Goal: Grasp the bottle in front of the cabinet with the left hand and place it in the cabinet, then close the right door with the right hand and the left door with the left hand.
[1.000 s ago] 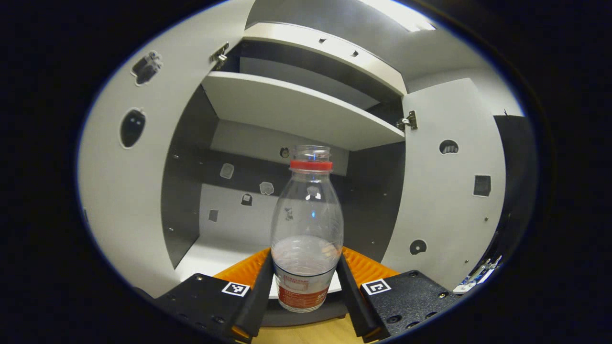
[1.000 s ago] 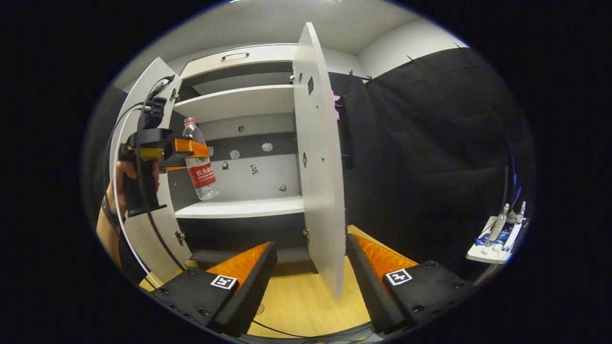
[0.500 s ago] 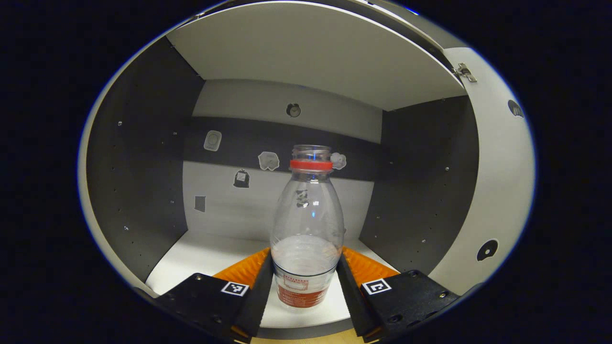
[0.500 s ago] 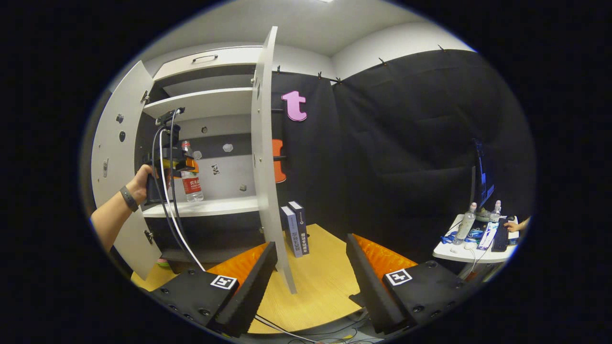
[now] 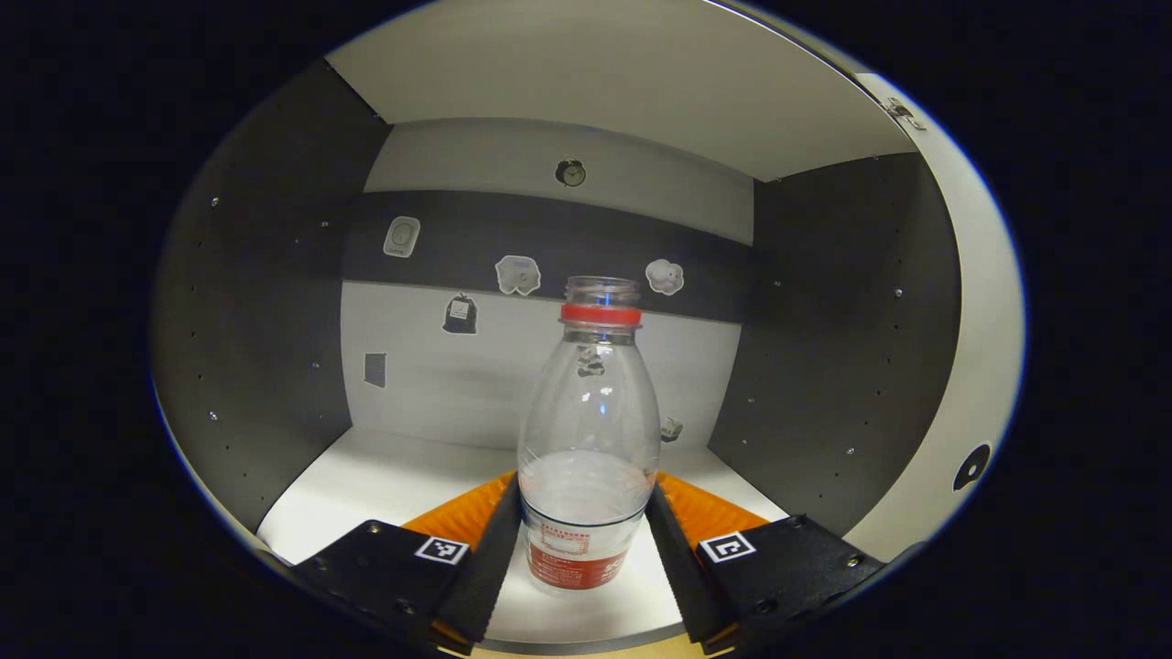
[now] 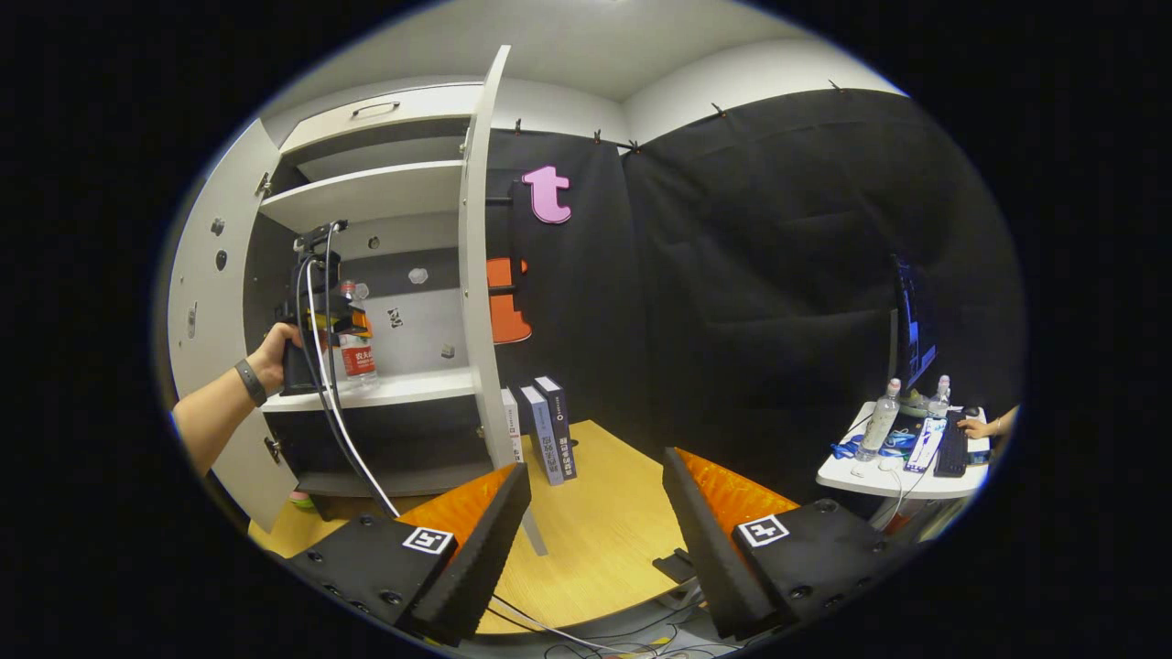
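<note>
Inside the grey-and-white cabinet, left hand-held gripper pinching clear plastic bottle with red neck ring and label, upright near the white shelf's front edge. Right hand-held gripper spread, clasping nothing, over wooden floor.

In the left gripper view the bottle has its lower sides hidden behind the 2 fingers, while at left of the right gripper view its label is too small to read.
</note>
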A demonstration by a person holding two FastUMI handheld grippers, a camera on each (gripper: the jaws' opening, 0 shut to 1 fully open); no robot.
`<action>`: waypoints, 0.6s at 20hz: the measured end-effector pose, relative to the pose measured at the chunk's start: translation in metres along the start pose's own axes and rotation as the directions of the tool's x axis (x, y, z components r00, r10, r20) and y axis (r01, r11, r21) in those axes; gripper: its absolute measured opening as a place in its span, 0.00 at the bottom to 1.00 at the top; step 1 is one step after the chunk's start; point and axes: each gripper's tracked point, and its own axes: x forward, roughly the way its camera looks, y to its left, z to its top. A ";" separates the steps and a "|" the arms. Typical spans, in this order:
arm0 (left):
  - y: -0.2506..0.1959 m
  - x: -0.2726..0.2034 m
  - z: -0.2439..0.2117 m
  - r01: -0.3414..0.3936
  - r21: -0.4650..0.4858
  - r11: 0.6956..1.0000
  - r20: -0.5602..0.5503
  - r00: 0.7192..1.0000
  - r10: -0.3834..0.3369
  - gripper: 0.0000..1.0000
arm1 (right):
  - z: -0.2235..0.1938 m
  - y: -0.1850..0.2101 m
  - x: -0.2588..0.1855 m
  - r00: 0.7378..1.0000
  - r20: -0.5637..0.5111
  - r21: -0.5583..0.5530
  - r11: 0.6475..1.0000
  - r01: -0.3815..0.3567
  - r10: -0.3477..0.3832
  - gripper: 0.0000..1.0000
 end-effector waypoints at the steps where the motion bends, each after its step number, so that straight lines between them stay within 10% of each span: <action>1: 0.003 -0.001 0.000 -0.002 0.006 1.000 -0.001 1.000 0.002 0.83 | -0.001 0.002 0.001 1.000 0.000 0.000 1.000 -0.003 0.003 0.97; 3: 0.008 0.001 -0.002 -0.013 0.008 1.000 0.001 1.000 0.013 0.97 | -0.001 0.005 0.002 1.000 0.000 0.004 1.000 -0.010 0.010 0.97; 12: -0.005 -0.073 0.068 0.080 0.005 0.997 0.244 0.967 -0.079 0.95 | 0.002 0.024 0.006 0.999 -0.001 -0.004 0.999 -0.051 0.051 0.97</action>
